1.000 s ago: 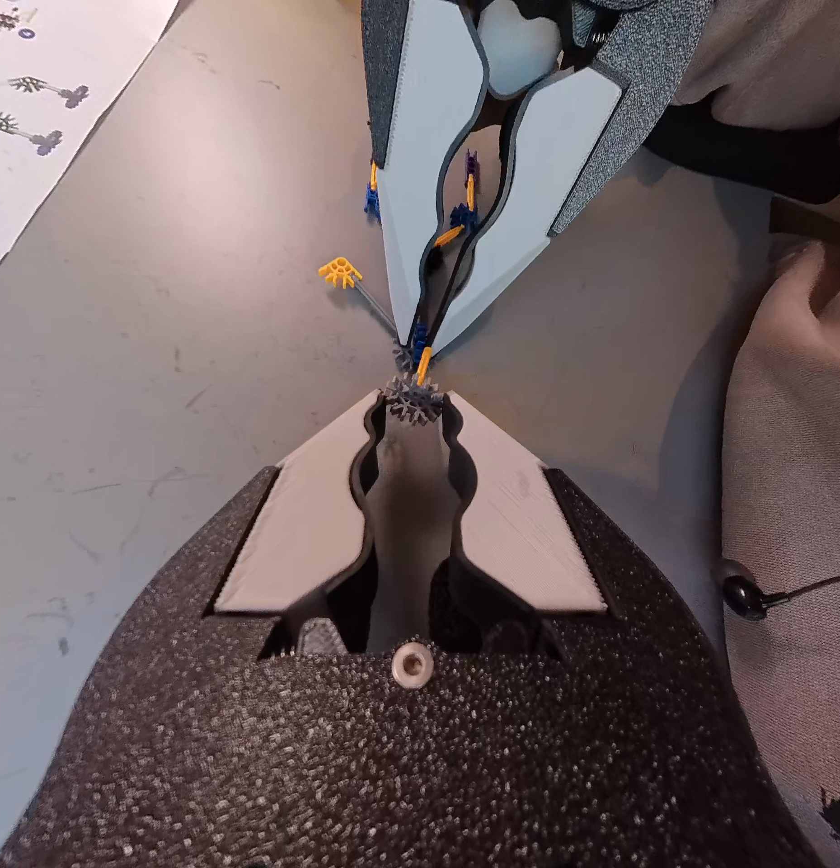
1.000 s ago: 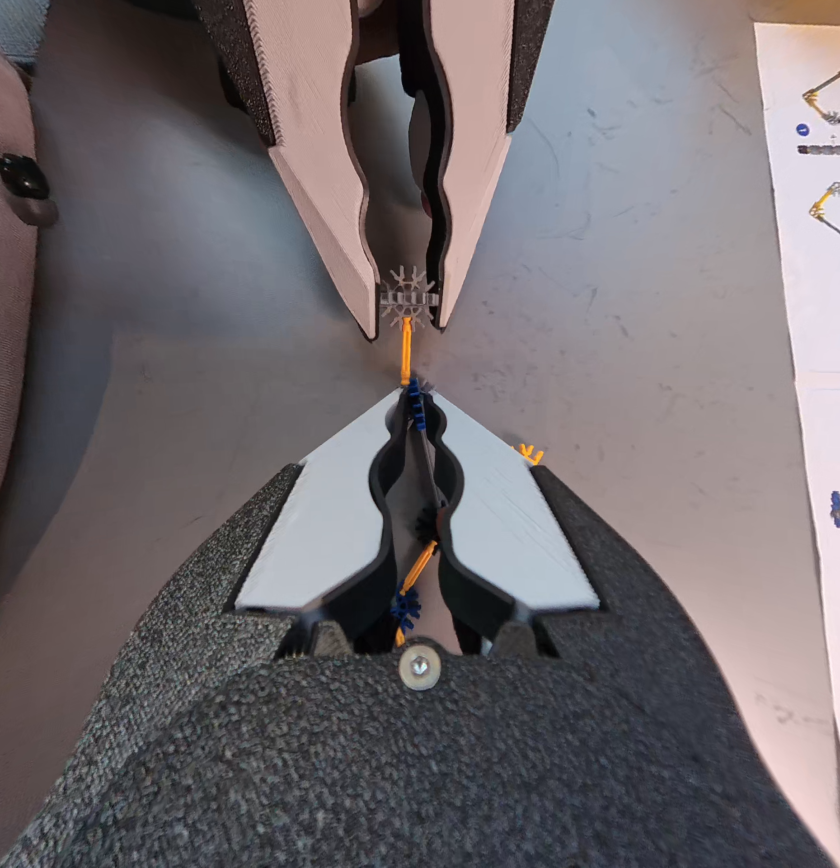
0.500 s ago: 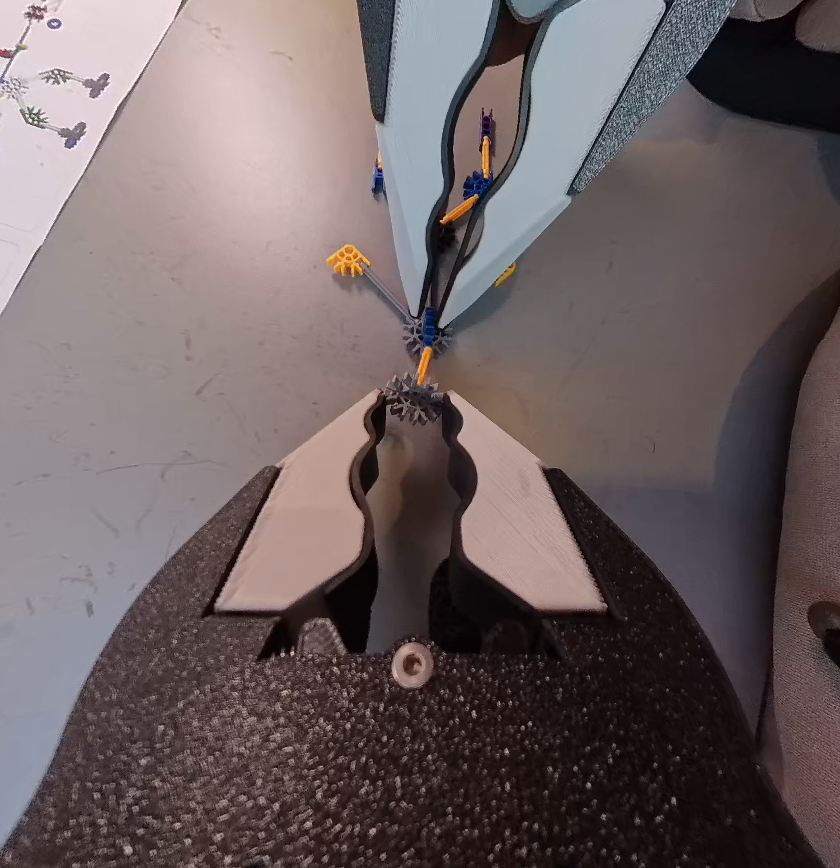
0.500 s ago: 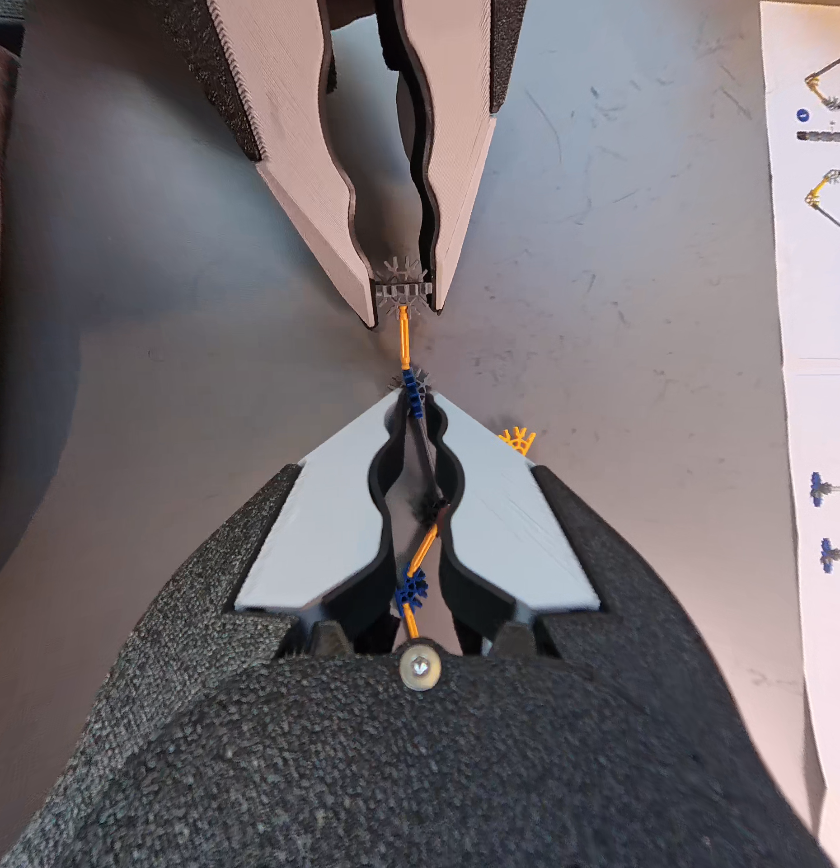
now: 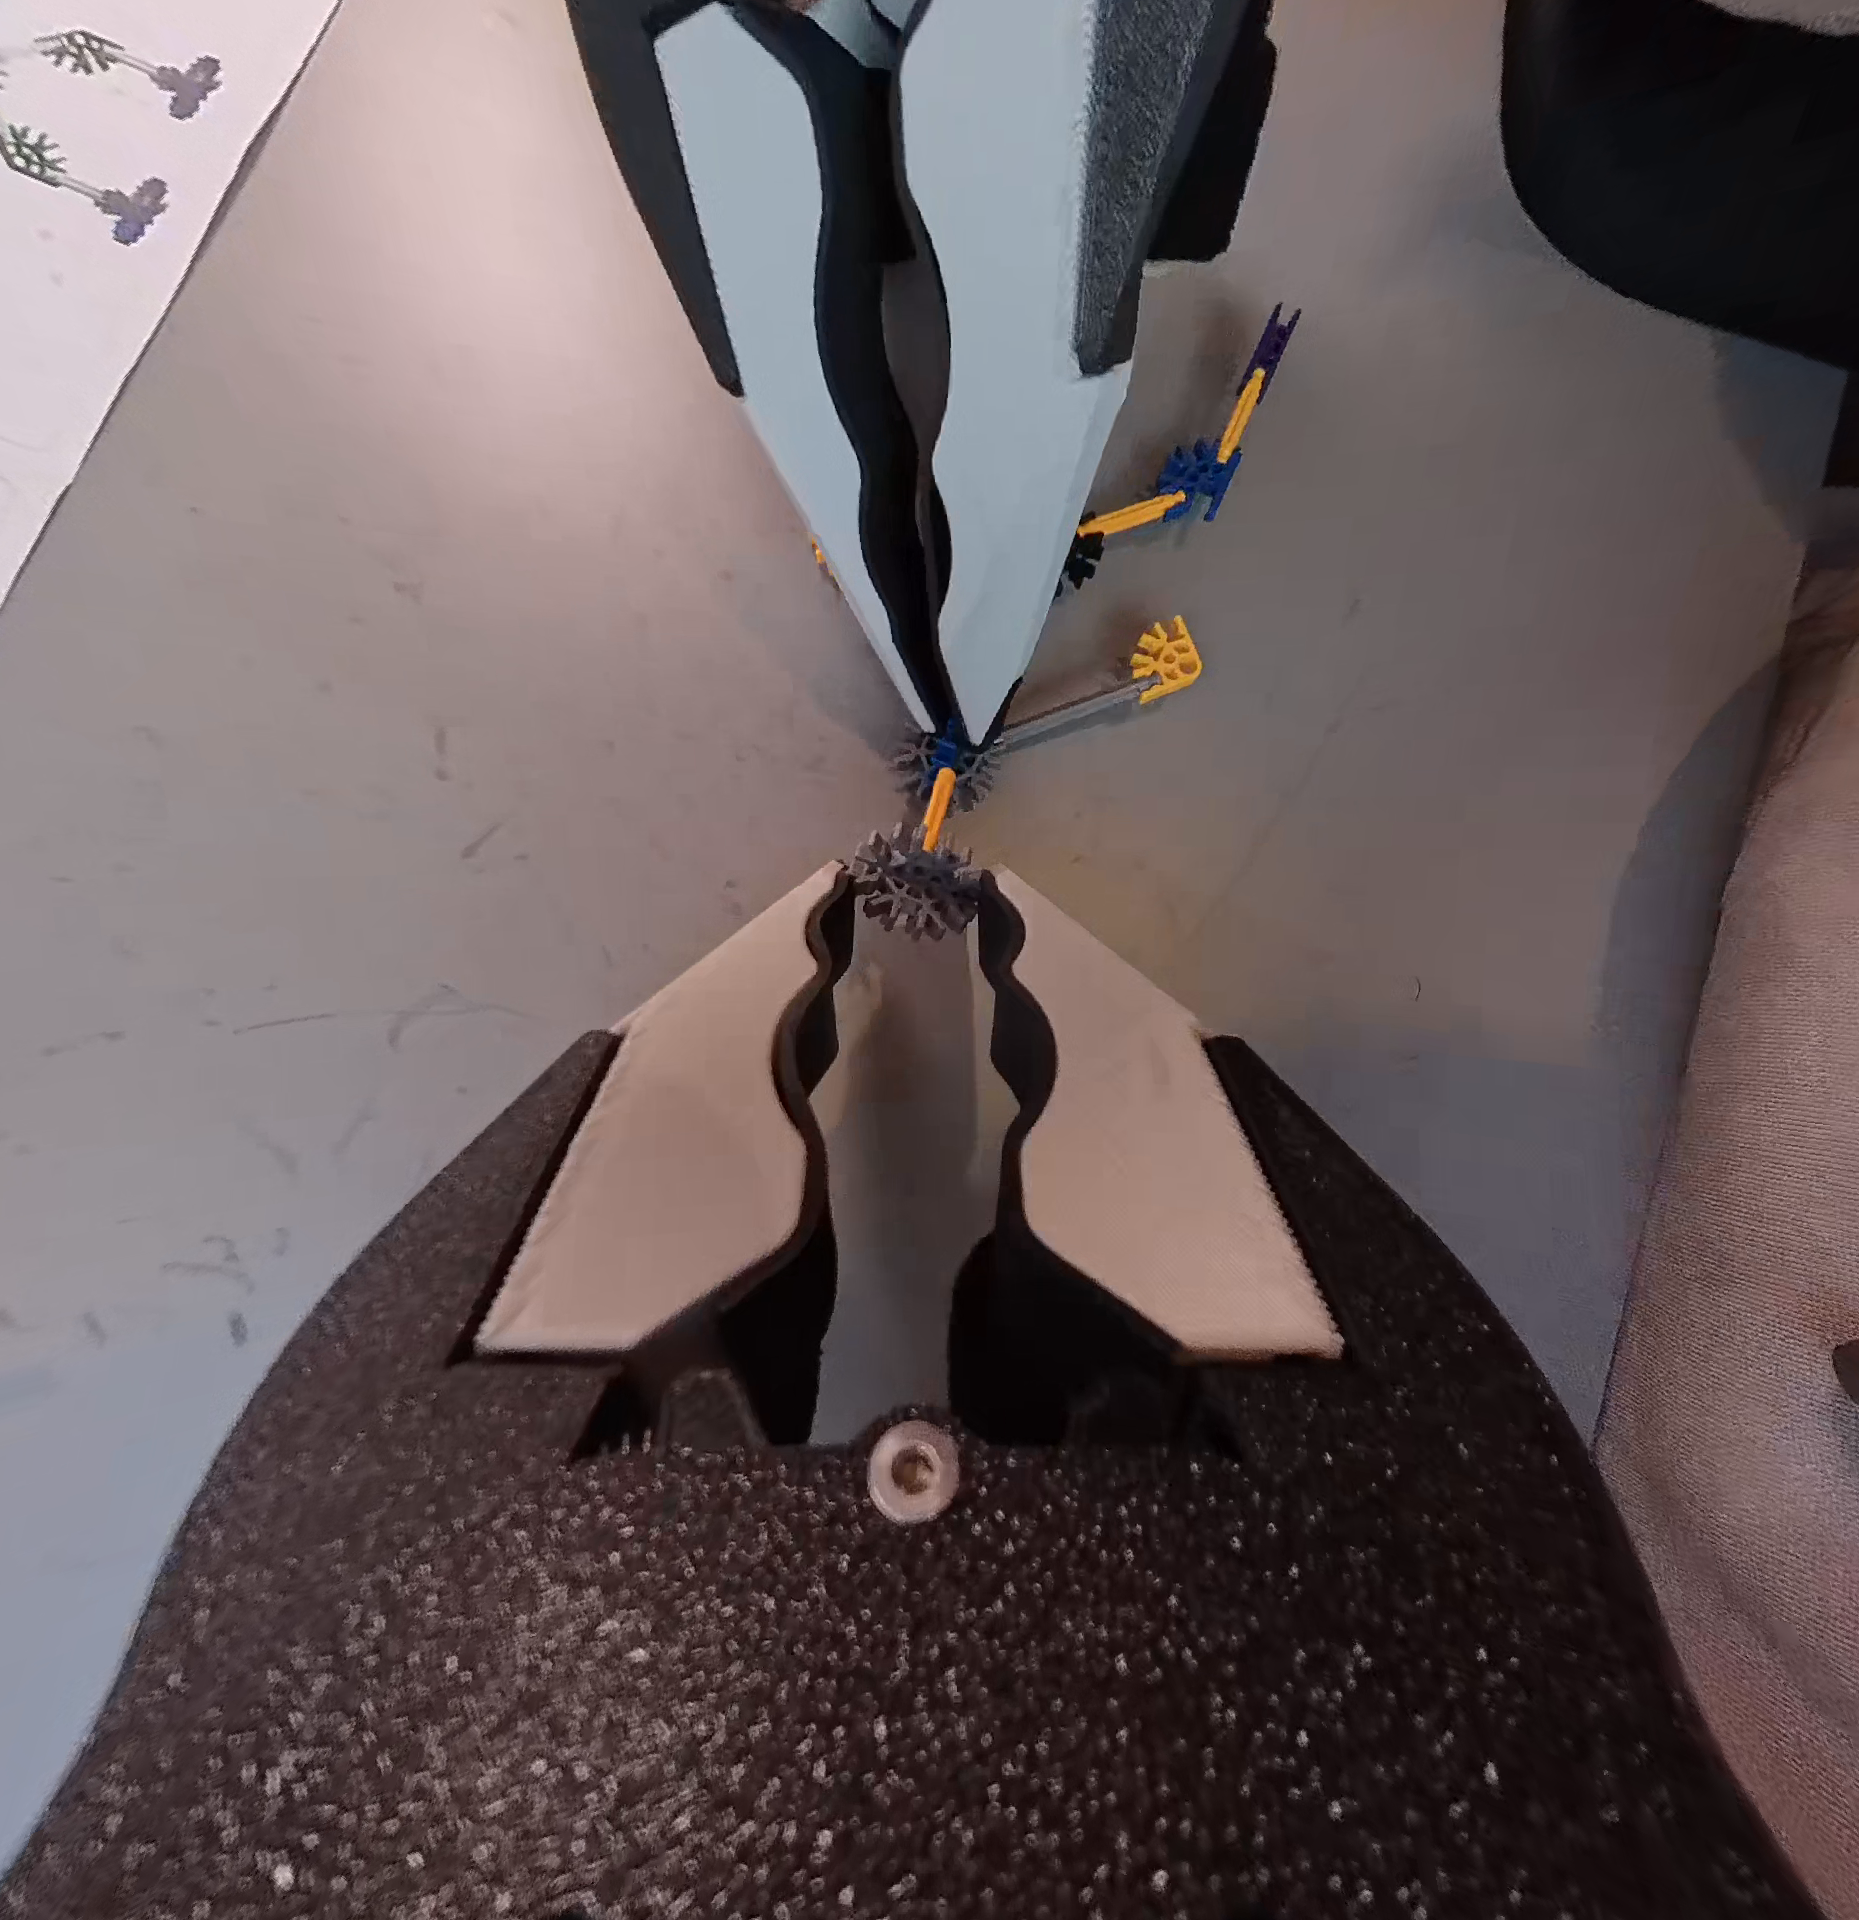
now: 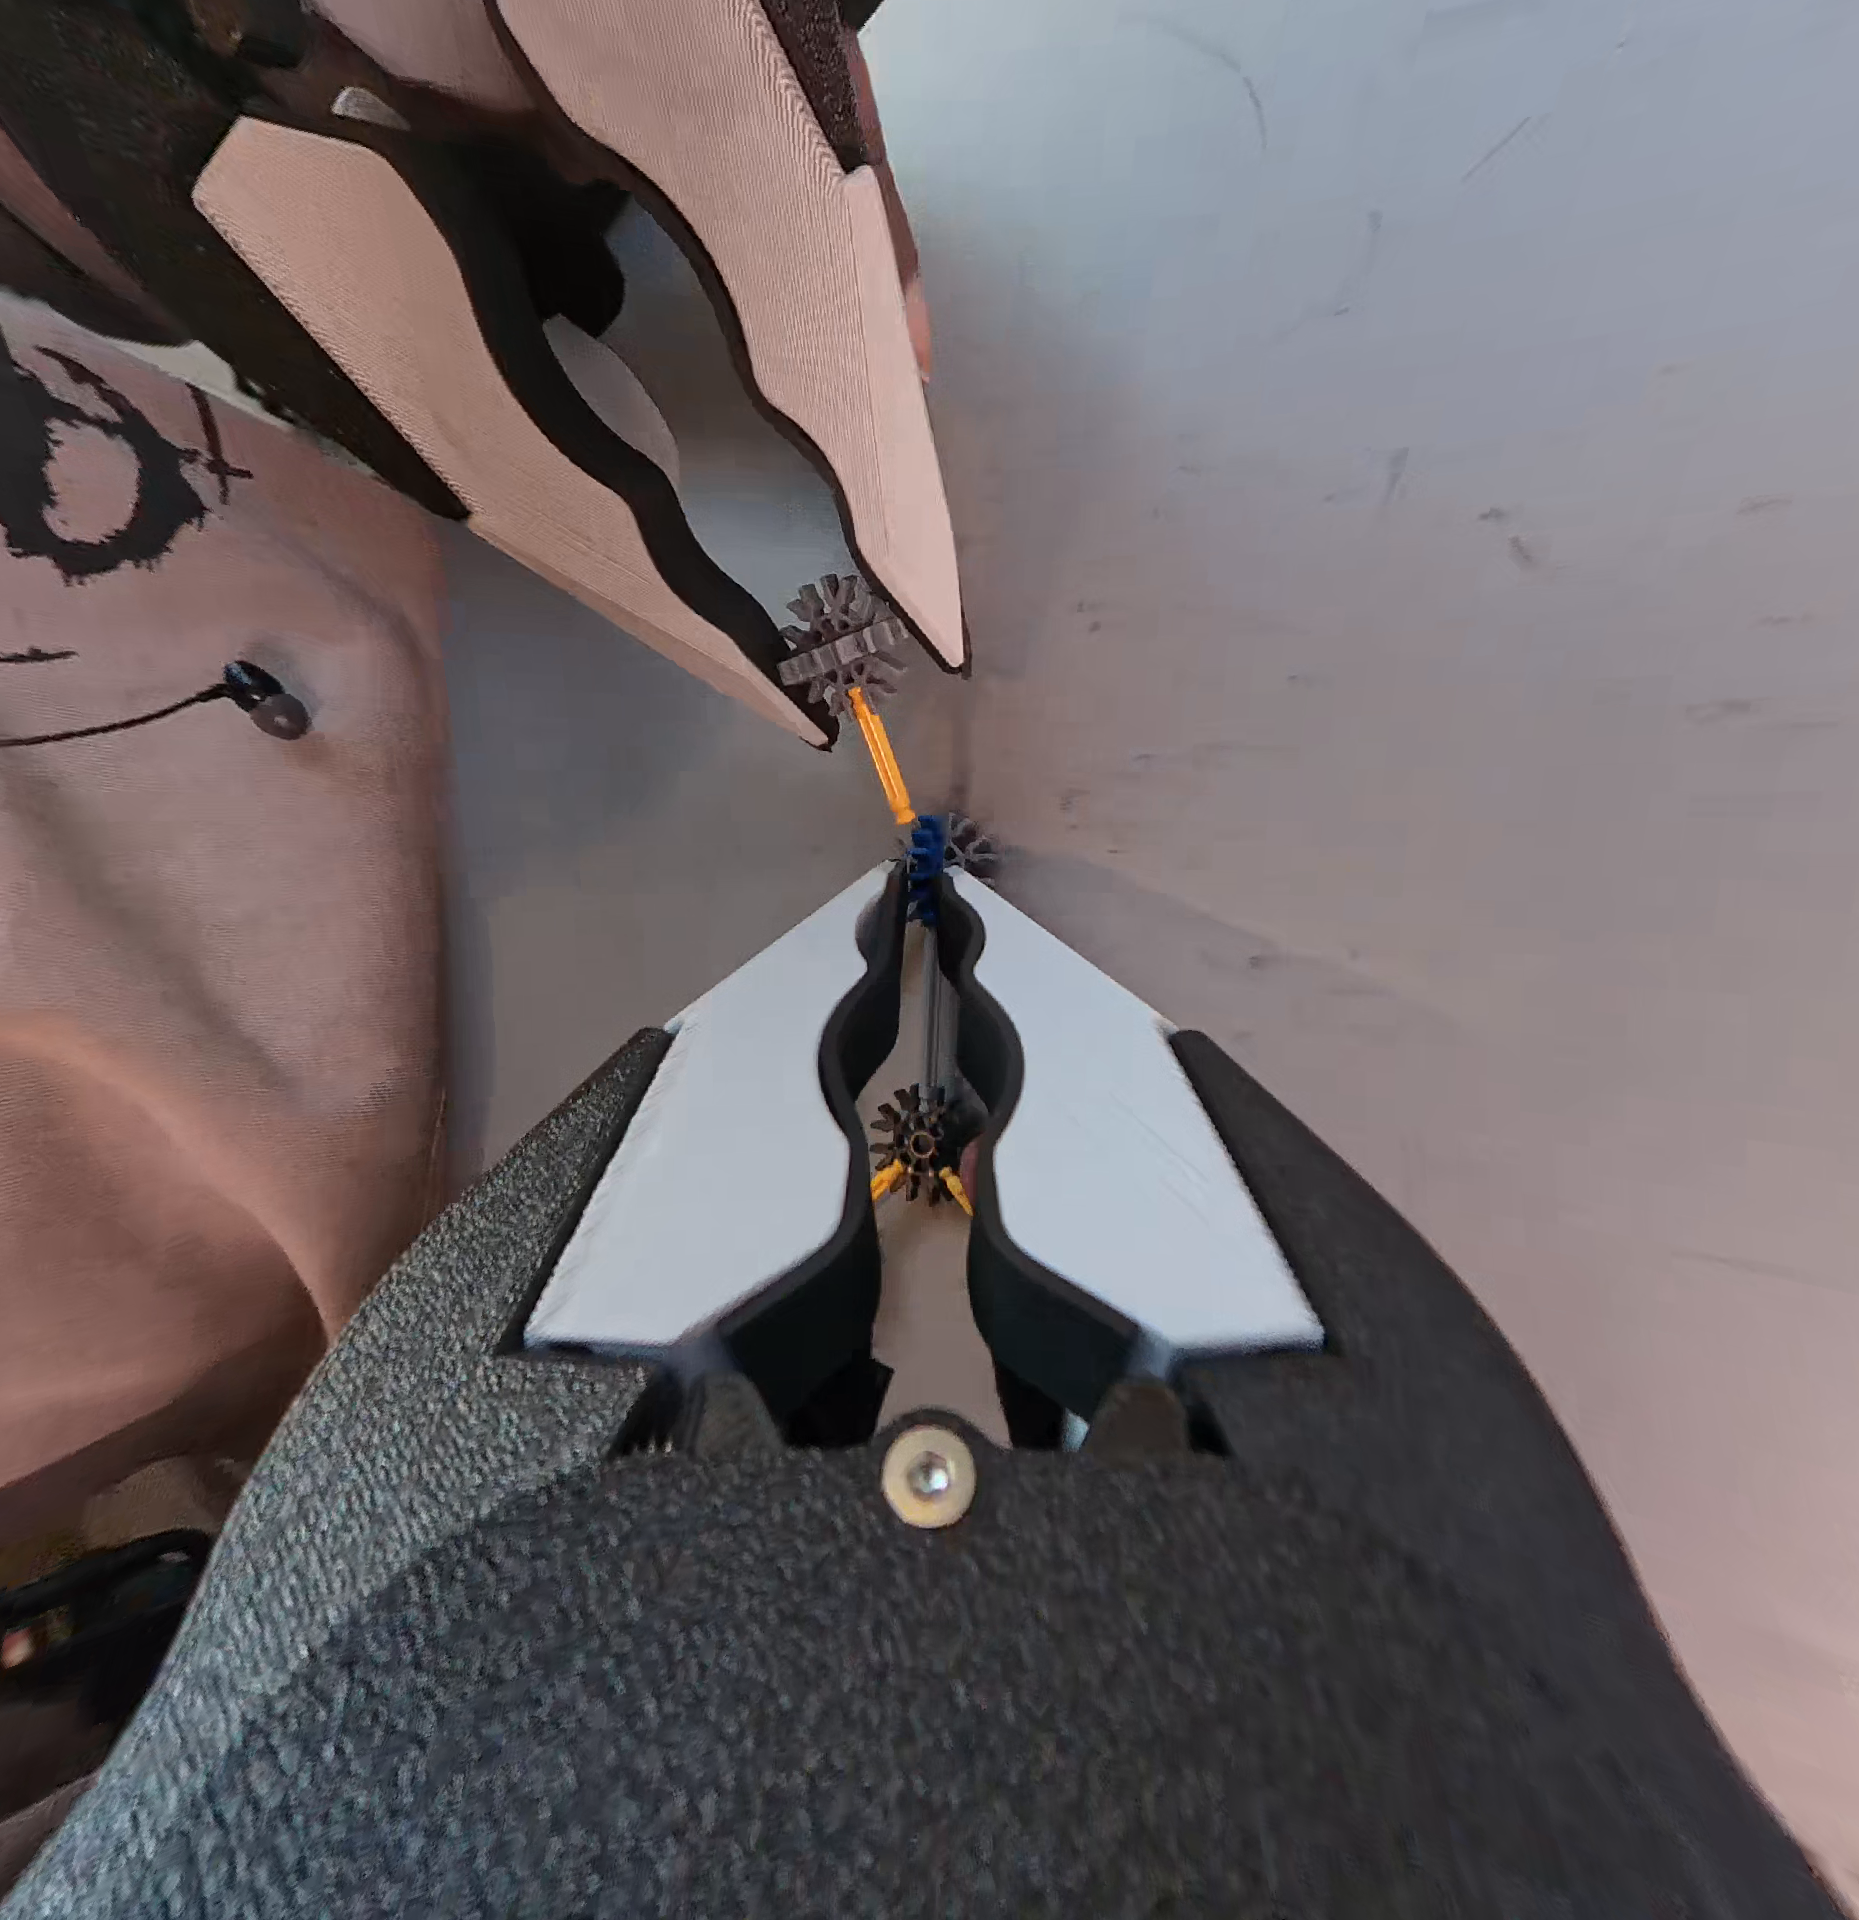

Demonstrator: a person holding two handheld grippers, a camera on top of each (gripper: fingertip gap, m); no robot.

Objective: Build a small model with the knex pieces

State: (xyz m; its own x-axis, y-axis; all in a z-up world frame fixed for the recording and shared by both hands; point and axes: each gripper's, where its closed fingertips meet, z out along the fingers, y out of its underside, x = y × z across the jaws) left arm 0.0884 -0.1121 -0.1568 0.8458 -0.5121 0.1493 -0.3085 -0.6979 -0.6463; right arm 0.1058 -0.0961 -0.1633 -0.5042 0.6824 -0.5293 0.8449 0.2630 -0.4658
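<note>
Left gripper facing right gripper, short rod between them, printed sheet far left on table

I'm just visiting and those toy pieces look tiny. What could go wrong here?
The left gripper pinches the grey snowflake connector only at its fingertips, so it might slip out. The thin orange rod joining it to the blue connector in the right gripper could bend or pop loose if either gripper twists.

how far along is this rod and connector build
Done: a chain of rods and connectors, including a yellow connector, is joined. In hand: the left gripper pinches a grey connector, and the right gripper grips the blue connector; a short orange rod links them. What is left: cannot tell.
</note>
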